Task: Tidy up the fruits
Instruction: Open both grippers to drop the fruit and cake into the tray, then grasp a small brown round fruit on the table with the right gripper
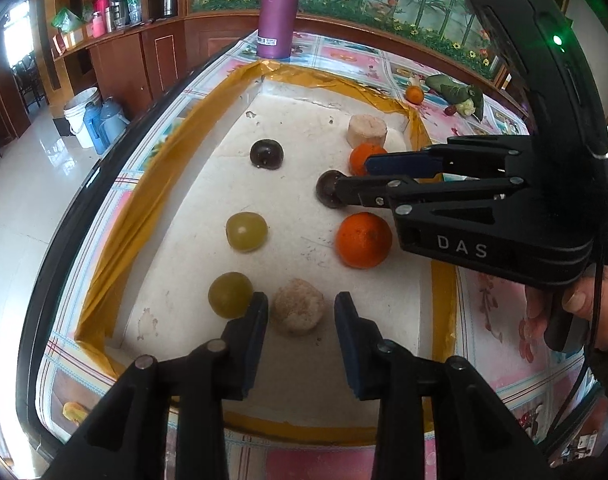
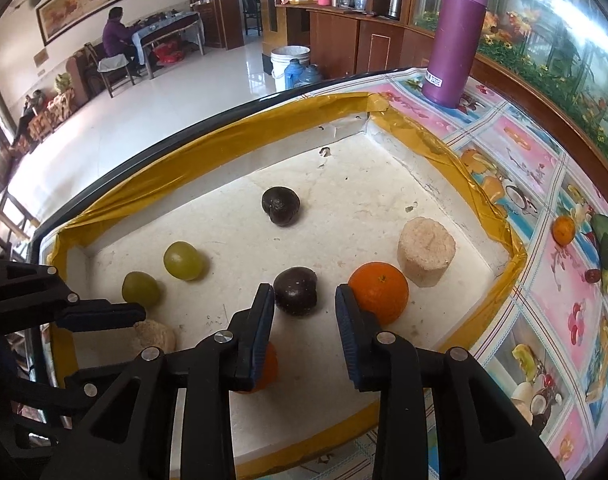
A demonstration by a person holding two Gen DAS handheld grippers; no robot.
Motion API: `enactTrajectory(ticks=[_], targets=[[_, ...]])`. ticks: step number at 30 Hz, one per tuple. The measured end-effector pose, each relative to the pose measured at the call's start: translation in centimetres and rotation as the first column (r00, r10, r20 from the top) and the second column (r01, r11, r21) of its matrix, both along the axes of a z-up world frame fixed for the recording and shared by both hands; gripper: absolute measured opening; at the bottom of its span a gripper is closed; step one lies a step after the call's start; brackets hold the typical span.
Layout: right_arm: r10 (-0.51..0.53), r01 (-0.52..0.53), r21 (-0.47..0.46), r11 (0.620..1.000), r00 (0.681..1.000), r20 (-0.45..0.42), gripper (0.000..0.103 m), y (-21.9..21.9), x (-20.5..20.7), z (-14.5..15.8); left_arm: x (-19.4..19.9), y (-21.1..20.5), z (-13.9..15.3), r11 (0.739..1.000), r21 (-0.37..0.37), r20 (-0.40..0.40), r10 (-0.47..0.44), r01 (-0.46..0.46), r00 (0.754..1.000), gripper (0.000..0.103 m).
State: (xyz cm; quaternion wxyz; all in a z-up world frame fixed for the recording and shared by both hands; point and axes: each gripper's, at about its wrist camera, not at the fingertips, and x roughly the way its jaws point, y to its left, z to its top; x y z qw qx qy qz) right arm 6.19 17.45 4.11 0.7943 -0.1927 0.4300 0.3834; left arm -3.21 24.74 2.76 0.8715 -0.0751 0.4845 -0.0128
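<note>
White tray (image 1: pixel 207 184), gold-taped rim, on patterned tablecloth. Left side: two green grapes (image 1: pixel 229 295), partly behind finger. Left gripper (image 1: pixel 301 304) jaws apart, beige round fruit (image 1: pixel 298 312) between them, pads not touching. Centre: dark plum (image 2: pixel 295 291) just ahead of right gripper (image 2: pixel 304 296), jaws apart, nothing gripped. Orange (image 2: pixel 263 364) mostly hidden behind its finger; another orange (image 2: pixel 378 298) to right. Purple bottle (image 2: pixel 456 40) outside tray, top cut off in left wrist view.

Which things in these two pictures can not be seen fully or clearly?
- Right wrist view: near orange fruit, mostly hidden behind the right gripper.
- Right wrist view: beige rough ball, partly covered by the left gripper.
- Left wrist view: purple plastic bottle, top cut off by the edge.
</note>
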Motion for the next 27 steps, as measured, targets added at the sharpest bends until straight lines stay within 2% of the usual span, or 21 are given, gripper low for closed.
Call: enactTrajectory(ticks=[4,13,16,20,21,23,25,27], targets=[[-0.021,0.021,0.025,0.999,1.000,0.002,0.031,-1.2,-0.4,1.0,-0.6,0.0,0.6,1.000,-0.006,0.007,0.018,-0.018,1.000,0.047],[-0.095,0.096,0.082,0.992,0.995,-0.017,0.033,-6.1,-2.1,2.7,-1.9,-1.0,1.7,0.999,-0.005,0.023,0.036,-0.036,0.999,0.049],[-0.124,0.125,0.078,0.989,0.992,-0.020,0.035,-8.2,-2.8,2.7,-2.0,-2.2,2.3,1.000,0.004,0.038,0.024,-0.025,0.999,0.056],[-0.162,0.162,0.047,0.986,0.987,-0.011,0.036,-11.1,-4.3,2.2,-1.8,-4.5,2.8,1.000,0.012,0.052,-0.011,0.011,0.999,0.058],[-0.175,0.175,0.039,0.984,0.985,-0.008,0.037,-12.0,-4.7,2.0,-1.7,-5.2,2.9,1.000,0.014,0.055,-0.023,0.022,0.998,0.058],[-0.210,0.210,0.032,0.977,0.978,-0.005,0.048,-14.1,-5.3,1.8,-1.5,-6.6,3.2,0.999,0.020,0.057,-0.043,0.042,0.997,0.063],[-0.251,0.251,0.036,0.967,0.968,0.007,0.066,-16.1,-5.9,1.7,-1.2,-8.1,3.4,0.998,0.019,0.061,-0.066,0.065,0.996,0.066],[-0.293,0.291,0.048,0.955,0.956,0.018,0.074,-18.3,-6.5,1.7,-0.9,-9.7,3.5,0.996,0.022,0.060,-0.092,0.091,0.994,0.069]])
